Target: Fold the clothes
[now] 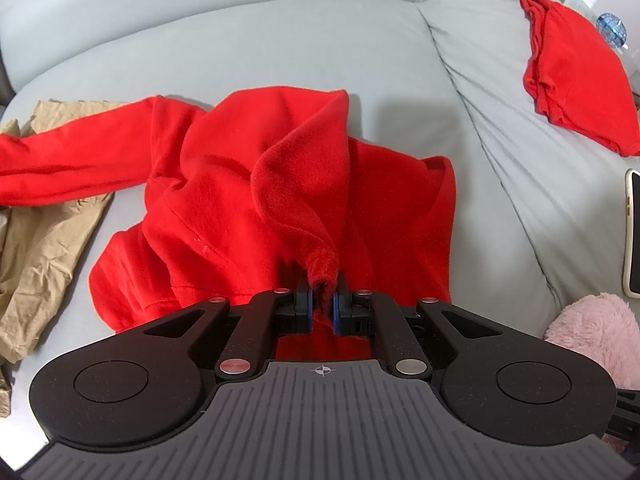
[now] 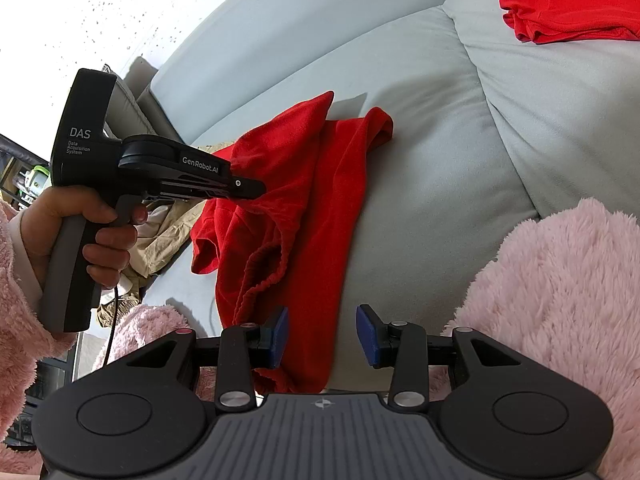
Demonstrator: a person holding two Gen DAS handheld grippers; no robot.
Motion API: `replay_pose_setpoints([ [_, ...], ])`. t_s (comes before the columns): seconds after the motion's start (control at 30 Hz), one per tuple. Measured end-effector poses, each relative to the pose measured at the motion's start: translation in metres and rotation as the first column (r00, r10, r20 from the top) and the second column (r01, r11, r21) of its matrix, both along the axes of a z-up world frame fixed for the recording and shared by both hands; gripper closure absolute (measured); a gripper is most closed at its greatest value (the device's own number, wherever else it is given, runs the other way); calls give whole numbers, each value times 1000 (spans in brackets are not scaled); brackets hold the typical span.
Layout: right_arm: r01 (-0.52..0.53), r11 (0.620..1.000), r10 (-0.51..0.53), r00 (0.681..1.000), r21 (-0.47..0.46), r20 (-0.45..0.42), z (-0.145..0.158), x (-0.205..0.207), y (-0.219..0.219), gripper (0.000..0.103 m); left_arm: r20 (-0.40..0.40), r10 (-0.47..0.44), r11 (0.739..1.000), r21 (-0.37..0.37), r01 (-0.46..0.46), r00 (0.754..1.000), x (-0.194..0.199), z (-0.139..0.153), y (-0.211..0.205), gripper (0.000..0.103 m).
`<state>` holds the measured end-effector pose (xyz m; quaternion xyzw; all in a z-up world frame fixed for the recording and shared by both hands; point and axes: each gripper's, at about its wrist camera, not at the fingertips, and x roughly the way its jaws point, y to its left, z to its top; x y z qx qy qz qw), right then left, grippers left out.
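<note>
Pinching a bunched edge of the red sweatshirt (image 1: pixel 248 168), the left gripper (image 1: pixel 322 300) has its blue pads nearly together on the fabric, lifting it into a ridge above the rest of the garment. Right gripper (image 2: pixel 322 338): jaws partly apart, nothing between the pads, poised over the sweatshirt's near edge. The sweatshirt lies rumpled on the grey sofa seat (image 1: pixel 240 48), one sleeve stretched out over a tan garment (image 1: pixel 44 240). A folded red garment (image 1: pixel 576 76) rests well apart on the next cushion. Left hand (image 2: pixel 88 232) grips the handle; pink fleece sleeve (image 2: pixel 560 288) at frame edge.
</note>
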<state>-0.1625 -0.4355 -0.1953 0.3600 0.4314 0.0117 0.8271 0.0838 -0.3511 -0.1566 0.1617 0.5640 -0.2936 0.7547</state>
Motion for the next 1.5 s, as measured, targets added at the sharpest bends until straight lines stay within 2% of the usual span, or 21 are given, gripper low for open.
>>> replay_pose_setpoints([
  [0.27, -7, 1000, 7, 1000, -15, -8, -1, 1, 1, 64, 8, 18, 999, -29, -18, 1000, 4, 8, 12, 95],
  [0.4, -13, 999, 13, 1000, -36, -18, -2, 2, 3, 64, 25, 47, 997, -55, -45, 999, 7, 20, 36, 95],
  [0.73, -45, 994, 38, 997, -99, -66, -1, 7, 18, 63, 39, 157, 977, -150, -149, 987, 3, 52, 131, 96],
  [0.9, -59, 992, 48, 994, -108, -96, -1, 17, 26, 55, 58, 244, 959, -161, -232, 968, 2, 63, 190, 96],
  [1.03, -20, 999, 14, 991, -48, -130, -11, 30, 33, 52, 66, 317, 937, -175, -301, 946, -1, 68, 238, 96],
  [1.13, 3, 1000, -3, 983, -3, -184, -21, 38, 39, 45, 65, 373, 917, -178, -356, 926, -6, 66, 270, 96],
  [1.23, -31, 999, 38, 962, 31, -270, -36, 43, 52, 44, 44, 427, 893, -177, -414, 903, -11, 61, 299, 96],
  [1.33, -37, 988, 80, 952, 149, -295, -44, 44, 58, 42, 4, 467, 869, -187, -458, 884, -15, 54, 319, 96],
  [1.4, -16, 947, 118, 946, 321, -301, -57, 45, 69, 36, -3, 473, 865, -190, -465, 881, -17, 52, 324, 96],
  [1.43, 2, 929, 122, 943, 371, -310, -63, 46, 74, 35, -3, 476, 863, -190, -468, 879, -18, 51, 324, 96],
  [1.5, 45, 916, 104, 933, 397, -346, -73, 48, 82, 31, -1, 484, 860, -188, -475, 875, -19, 48, 326, 96],
])
